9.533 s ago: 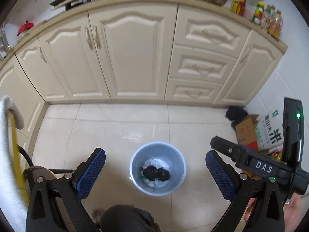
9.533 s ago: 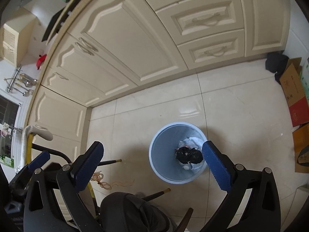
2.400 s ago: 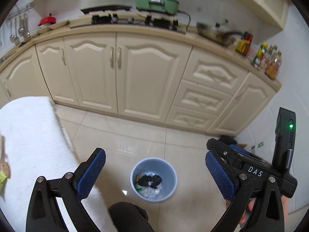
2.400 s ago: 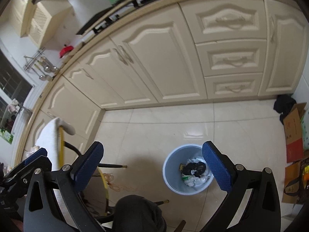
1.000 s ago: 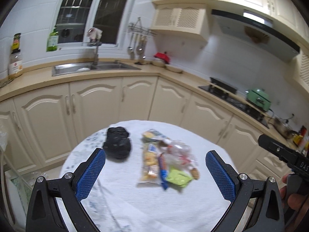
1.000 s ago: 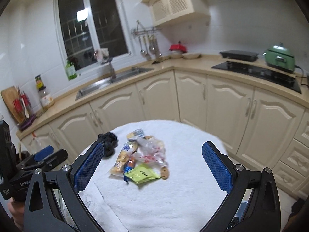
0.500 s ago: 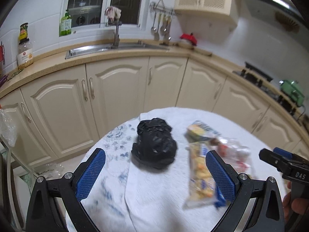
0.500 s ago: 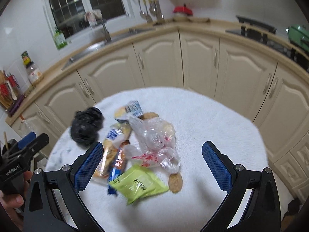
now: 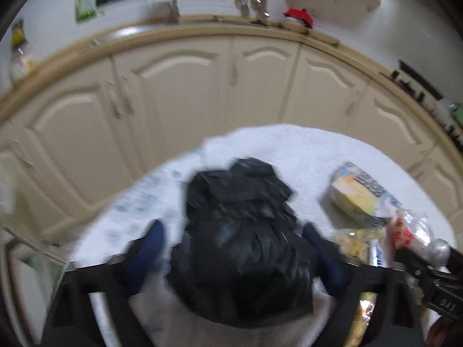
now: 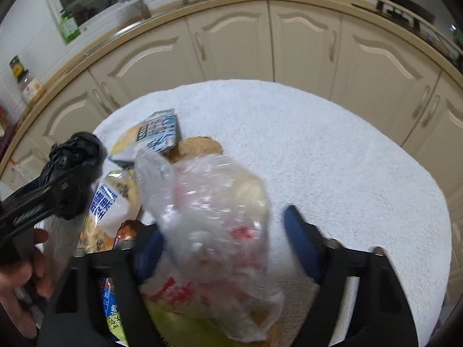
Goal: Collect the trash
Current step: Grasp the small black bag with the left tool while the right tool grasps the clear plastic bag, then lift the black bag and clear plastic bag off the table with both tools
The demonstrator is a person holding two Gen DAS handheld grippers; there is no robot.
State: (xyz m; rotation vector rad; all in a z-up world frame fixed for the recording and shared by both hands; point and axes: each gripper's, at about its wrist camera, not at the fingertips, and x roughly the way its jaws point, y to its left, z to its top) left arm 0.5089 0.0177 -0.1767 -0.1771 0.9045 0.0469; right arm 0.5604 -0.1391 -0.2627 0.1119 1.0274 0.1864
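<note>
A tied black trash bag (image 9: 243,240) lies on the white-covered round table (image 9: 303,147). My left gripper (image 9: 234,257) is open, with its blue pads on either side of the bag; the view is blurred. The bag also shows at the left of the right wrist view (image 10: 73,151). A crumpled clear plastic bag (image 10: 214,211) lies between the open fingers of my right gripper (image 10: 222,245). Snack wrappers lie beside it: a blue-and-yellow packet (image 10: 153,134), a cookie packet (image 10: 111,205) and a green packet (image 10: 176,324).
Cream kitchen cabinets (image 10: 303,43) curve around behind the table. The counter (image 9: 202,26) carries a sink, hanging utensils and a red lid. A round cookie (image 10: 199,147) lies on the cloth. The right half of the cloth (image 10: 361,173) is bare.
Both grippers have dropped closer to the table. The left one now straddles the black bag and the right one straddles the clear plastic bag.
</note>
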